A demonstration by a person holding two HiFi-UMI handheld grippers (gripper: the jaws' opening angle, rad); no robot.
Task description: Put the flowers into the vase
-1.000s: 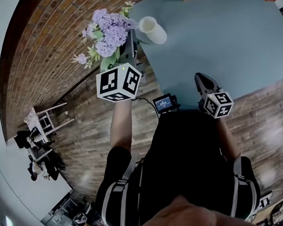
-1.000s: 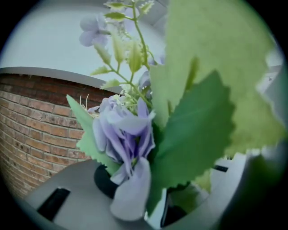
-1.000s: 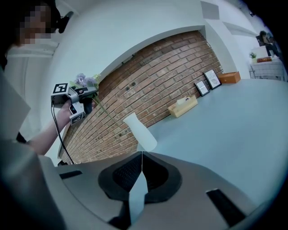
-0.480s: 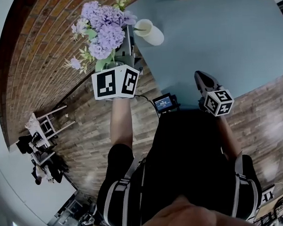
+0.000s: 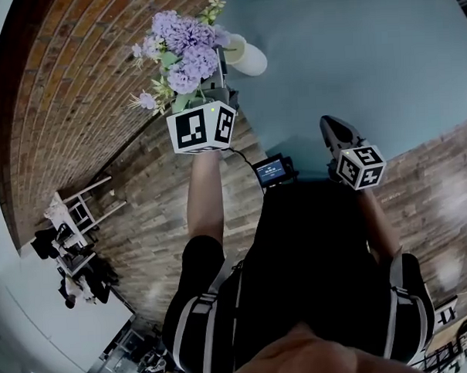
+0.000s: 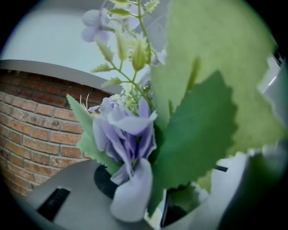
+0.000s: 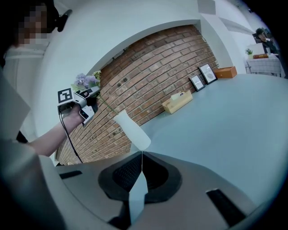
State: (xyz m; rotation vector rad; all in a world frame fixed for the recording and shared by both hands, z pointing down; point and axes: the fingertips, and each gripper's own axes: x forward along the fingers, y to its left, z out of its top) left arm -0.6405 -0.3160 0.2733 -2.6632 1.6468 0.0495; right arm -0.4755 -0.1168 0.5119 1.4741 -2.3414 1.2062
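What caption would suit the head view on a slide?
Left gripper holds purple flower bunch by white vase on blue table; right gripper shut.

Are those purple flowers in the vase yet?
Not settled in. The left gripper holds the flowers higher than the vase; a stem slants to its mouth, whether inside I cannot tell.
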